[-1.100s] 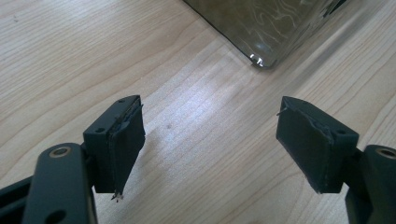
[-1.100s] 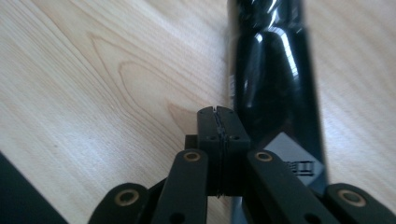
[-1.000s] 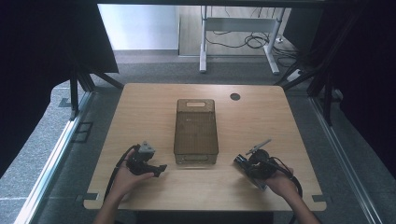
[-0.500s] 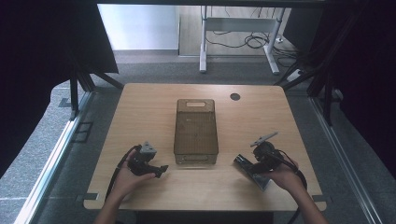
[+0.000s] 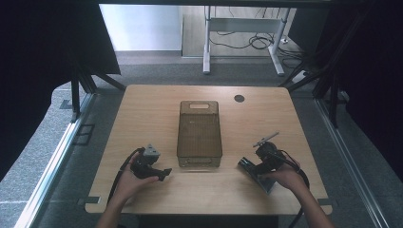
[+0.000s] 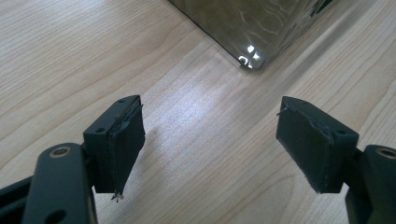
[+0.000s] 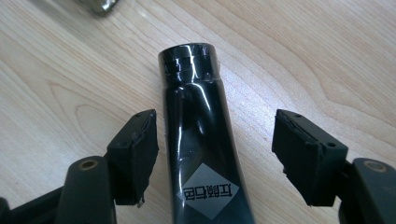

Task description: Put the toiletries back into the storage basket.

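From the high view, your left hand (image 5: 129, 178) rests on the near left part of the desk (image 5: 142, 109) and holds the left gripper (image 5: 159, 173) low over the wood, pointing toward the near end of the brown see-through bin (image 5: 199, 128). Your right hand (image 5: 280, 178) sits at the near right, with the right gripper (image 5: 249, 166) aimed leftward toward the bin's near right corner. A black tube (image 5: 247, 165) lies on the desk at that gripper's tip. The bin stands lengthwise in the middle of the desk, between your two hands, and a small dark round disc (image 5: 239, 98) sits near the far edge.

In the left gripper view, your fingers (image 6: 121, 140) are spread wide apart with only bare desk between them. The bin's rounded corner (image 6: 252, 60) lies ahead and slightly to the right, clear of both fingers.

In the right gripper view, your fingers (image 7: 135, 154) are likewise spread wide, and the glossy black tube (image 7: 198, 140) lies between them on the desk, its capped end pointing away from you. It sits closer to the left finger; whether it touches that one you cannot tell, and the other finger stands well off it. A grey diamond label (image 7: 210, 191) with printed characters shows on the tube's near part. A corner of the bin (image 7: 100, 5) peeks in at the top left.
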A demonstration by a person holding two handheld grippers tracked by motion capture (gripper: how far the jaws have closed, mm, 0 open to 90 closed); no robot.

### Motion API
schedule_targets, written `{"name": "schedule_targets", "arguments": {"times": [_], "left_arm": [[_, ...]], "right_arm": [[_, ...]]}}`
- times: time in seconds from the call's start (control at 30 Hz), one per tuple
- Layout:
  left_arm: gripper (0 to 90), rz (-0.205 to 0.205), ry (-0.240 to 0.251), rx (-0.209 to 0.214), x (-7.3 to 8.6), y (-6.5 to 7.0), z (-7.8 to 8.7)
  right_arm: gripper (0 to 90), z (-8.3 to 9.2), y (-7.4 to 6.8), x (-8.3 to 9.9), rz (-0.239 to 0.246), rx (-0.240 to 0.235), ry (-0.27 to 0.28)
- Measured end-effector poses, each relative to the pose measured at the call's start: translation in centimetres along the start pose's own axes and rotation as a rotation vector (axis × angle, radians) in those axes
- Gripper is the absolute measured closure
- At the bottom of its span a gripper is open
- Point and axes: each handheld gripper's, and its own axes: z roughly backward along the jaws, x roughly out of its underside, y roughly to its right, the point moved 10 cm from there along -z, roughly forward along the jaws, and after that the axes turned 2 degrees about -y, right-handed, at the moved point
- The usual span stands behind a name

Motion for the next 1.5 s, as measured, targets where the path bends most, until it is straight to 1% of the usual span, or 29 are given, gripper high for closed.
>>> {"name": "schedule_targets", "arguments": {"times": [0.07,0.2,0.37,0.47,0.6,0.77,0.97,1.17,1.23,1.33,1.43,1.5], "left_arm": [[23.9,-0.001,-0.001,0.000,0.0,0.0,0.0],[23.9,0.000,0.000,0.001,0.0,0.0,0.0],[24.0,0.000,0.001,0.000,0.0,0.1,0.0],[23.9,-0.004,-0.004,0.001,0.0,0.1,-0.1],[24.0,-0.004,-0.004,0.001,0.0,0.1,-0.1],[24.0,-0.006,-0.005,0.001,0.0,0.0,-0.1],[23.9,-0.006,-0.007,0.001,0.1,0.1,-0.2],[24.0,-0.002,-0.006,0.001,0.1,0.1,-0.2],[23.9,-0.003,-0.007,0.000,0.1,0.2,-0.2],[24.0,-0.008,-0.006,0.000,0.0,0.2,-0.2],[24.0,-0.009,-0.007,0.000,0.0,0.2,-0.2],[24.0,-0.010,-0.008,-0.001,0.0,0.2,-0.2]], "right_arm": [[30.1,-0.3,0.0,0.0,-0.003,-0.003,-0.006],[28.3,-0.6,0.2,0.0,-0.004,0.007,-0.010],[26.8,-1.1,0.1,0.3,0.010,0.017,-0.036],[26.7,-1.3,0.1,0.3,0.011,0.016,-0.040],[26.8,-1.9,0.0,0.7,0.019,0.011,-0.070],[29.0,-2.7,-0.2,1.0,0.031,0.007,-0.086],[33.1,-3.7,-0.4,1.5,0.053,0.004,-0.123],[36.9,-3.6,-0.4,1.6,0.051,0.001,-0.131],[38.8,-3.6,-0.5,1.7,0.052,-0.015,-0.136],[42.9,-3.5,-0.6,1.7,0.063,-0.020,-0.128],[43.7,-3.5,-0.5,1.7,0.069,-0.021,-0.136],[44.1,-3.5,-0.5,1.6,0.064,-0.018,-0.143]]}}
